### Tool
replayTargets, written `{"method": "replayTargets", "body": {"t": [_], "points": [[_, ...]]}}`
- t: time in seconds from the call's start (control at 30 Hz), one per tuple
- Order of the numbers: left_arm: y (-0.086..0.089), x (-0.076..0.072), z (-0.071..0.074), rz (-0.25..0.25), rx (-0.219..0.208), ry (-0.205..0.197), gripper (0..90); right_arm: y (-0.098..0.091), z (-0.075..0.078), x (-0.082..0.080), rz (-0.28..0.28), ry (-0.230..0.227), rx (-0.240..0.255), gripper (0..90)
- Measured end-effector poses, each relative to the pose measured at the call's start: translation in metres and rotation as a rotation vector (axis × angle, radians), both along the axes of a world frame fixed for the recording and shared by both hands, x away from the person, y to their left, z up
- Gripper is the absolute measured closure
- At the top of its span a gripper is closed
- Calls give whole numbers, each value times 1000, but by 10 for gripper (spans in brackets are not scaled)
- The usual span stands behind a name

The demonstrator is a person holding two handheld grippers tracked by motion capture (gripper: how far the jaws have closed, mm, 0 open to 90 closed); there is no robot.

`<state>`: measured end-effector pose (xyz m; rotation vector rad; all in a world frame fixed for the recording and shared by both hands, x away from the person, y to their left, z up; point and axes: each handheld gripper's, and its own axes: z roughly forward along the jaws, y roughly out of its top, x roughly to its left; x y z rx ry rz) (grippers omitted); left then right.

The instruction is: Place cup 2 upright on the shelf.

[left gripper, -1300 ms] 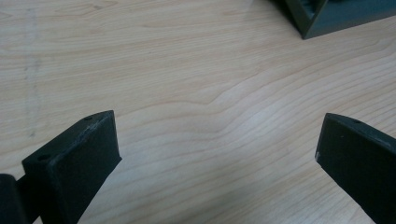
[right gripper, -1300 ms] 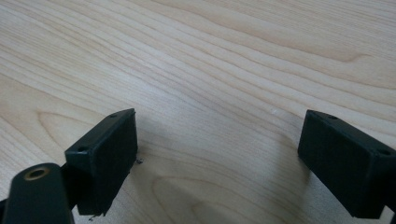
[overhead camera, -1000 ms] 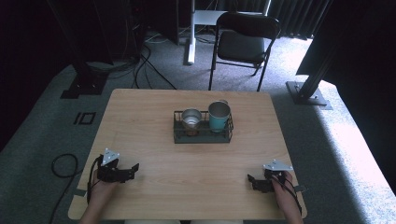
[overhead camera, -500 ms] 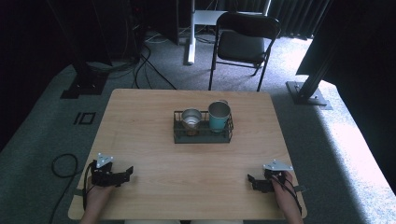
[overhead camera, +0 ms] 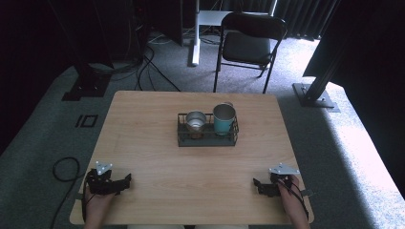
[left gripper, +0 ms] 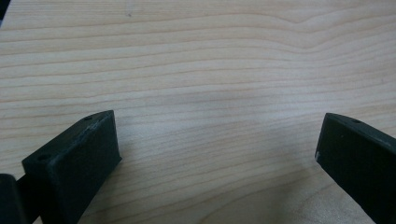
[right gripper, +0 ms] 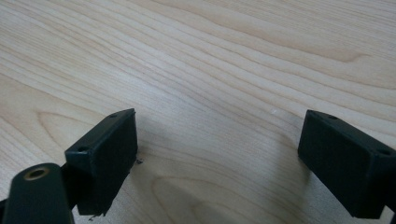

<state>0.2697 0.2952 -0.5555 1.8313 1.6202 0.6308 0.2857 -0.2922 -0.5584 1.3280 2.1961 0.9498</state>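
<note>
While resting low at the near corners of the pale wooden table: left black two-jaw gripper at the near left corner, jaws spread wide, nothing between them but bare wood grain — confirmed in the left gripper view. Right black two-jaw gripper at the near right corner, jaws likewise wide apart and empty, as seen in the right gripper view. Well apart from both, at the table's middle: black wire rectangular basket holding a small silver metal cup in its left part and a taller teal metal cup just beside it — both upright. Beyond the far edge, a black folding chair on grey carpet.
</note>
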Motion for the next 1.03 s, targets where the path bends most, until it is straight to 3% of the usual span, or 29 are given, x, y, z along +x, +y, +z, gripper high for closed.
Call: {"method": "replayTargets", "body": {"t": [0.23, 0.4, 1.03], "points": [[0, 0, -1, 19, -1, 12, 3, 0, 0, 0, 0, 0, -1, 115], [-3, 0, -1, 57, 51, 27, 3, 0, 0, 0, 0, 0, -1, 115], [-6, -2, -1, 70, 49, 29, 3, 0, 0, 0, 0, 0, -1, 115]]}}
